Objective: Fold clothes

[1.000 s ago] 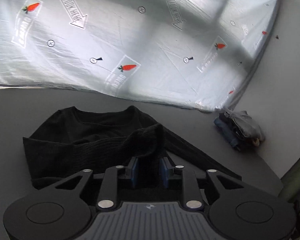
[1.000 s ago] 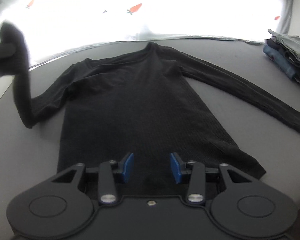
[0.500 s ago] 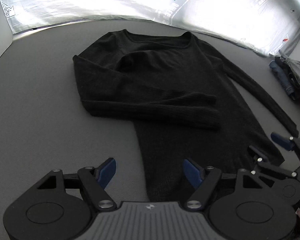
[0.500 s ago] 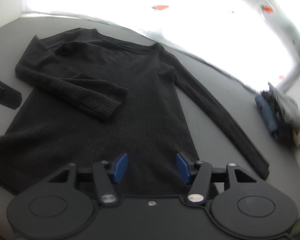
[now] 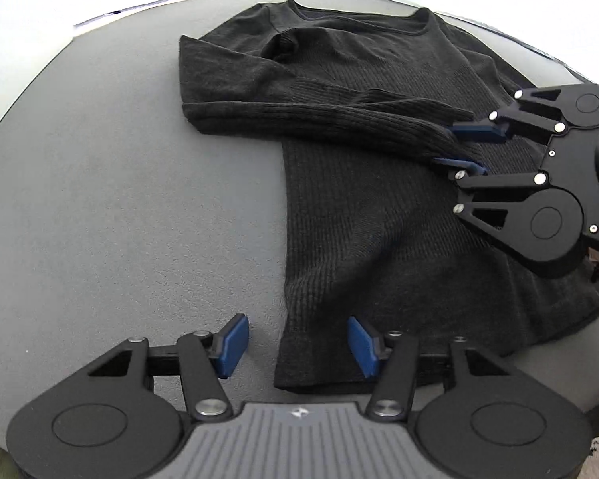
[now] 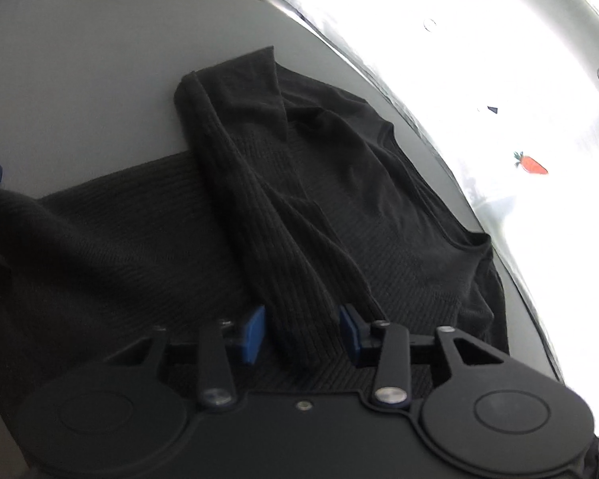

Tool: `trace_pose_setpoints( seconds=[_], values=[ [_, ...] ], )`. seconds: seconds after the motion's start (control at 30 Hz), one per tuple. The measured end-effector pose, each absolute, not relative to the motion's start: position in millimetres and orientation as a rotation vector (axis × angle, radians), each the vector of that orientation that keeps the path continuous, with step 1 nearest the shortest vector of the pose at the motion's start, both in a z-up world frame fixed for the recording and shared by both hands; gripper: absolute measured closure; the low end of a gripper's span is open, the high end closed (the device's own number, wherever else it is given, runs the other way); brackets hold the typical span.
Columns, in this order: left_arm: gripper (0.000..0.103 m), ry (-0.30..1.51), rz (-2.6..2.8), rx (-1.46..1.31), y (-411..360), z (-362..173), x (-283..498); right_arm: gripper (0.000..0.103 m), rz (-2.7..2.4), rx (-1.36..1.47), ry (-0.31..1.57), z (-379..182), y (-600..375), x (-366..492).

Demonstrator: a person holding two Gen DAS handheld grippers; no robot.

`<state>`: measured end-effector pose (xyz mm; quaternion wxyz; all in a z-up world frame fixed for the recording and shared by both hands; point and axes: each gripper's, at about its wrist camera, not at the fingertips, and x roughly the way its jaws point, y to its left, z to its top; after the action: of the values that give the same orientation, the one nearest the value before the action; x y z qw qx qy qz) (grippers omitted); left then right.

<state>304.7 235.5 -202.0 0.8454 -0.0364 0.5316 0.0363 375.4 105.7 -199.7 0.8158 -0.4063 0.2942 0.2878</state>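
On the grey table (image 5: 119,219), left wrist view: one black ribbed sweater (image 5: 379,239), laid flat, neckline toward the far edge, hem nearest the camera. One sleeve (image 5: 339,115) lay folded across the chest, its cuff ending toward the right of the picture. The left gripper (image 5: 295,343) stood at the hem corner, its blue fingers (image 5: 231,341) part open and closing; one finger sat over bare table, the other over the fabric, with the side edge of the sweater between them. The pads did not press the cloth. The right gripper (image 5: 461,145) showed at the right of the picture, its blue fingers set on either side of the folded sleeve's cuff.

Right wrist view: same sweater (image 6: 379,199), seen from its side, on the same table (image 6: 80,80). The folded sleeve (image 6: 259,219) ran from the far shoulder down into the right gripper (image 6: 299,333). Its fingers (image 6: 253,333) stood narrowly apart and closing, the cuff between them; the far pad lay against the cloth, the near one just beside it. Whether the cuff was firmly pinched could not be told. A bright white sheet printed with a carrot (image 6: 533,163) lay beyond the table's edge.
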Motion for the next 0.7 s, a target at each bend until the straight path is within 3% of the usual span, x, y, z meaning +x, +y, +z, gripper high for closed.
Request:
trace_pose_setpoints(
  seconds=[0.03, 0.1, 0.3, 0.43, 0.63, 0.7],
  values=[
    [0.058, 1.111, 0.097, -0.09, 232.9, -200.1, 303.7, 0.094, 0.64, -0.868, 0.635, -198.8, 102.8, 379.2],
    [0.094, 1.118, 0.131, -0.135, 231.0, -197.6, 306.5, 0.096, 0.659, -0.877, 0.608, -195.8, 95.9, 385.6],
    [0.098, 1.054, 0.199, -0.022, 202.7, -165.9, 308.0, 0.097, 0.554, -0.853, 0.428, -151.6, 55.6, 415.5],
    [0.098, 0.962, 0.153, 0.258, 149.9, -132.7, 302.4, 0.097, 0.338, -0.816, 0.343, -113.2, -1.5, 471.8],
    [0.098, 0.983, -0.045, 0.444, 71.8, -147.9, 306.6, 0.097, 0.061, -0.788, 0.397, -106.9, -100.0, 539.3],
    [0.091, 1.047, -0.108, 0.441, 55.4, -167.6, 312.2, 0.095, 0.007, -0.759, 0.479, -120.0, -126.1, 552.8]
  ],
)
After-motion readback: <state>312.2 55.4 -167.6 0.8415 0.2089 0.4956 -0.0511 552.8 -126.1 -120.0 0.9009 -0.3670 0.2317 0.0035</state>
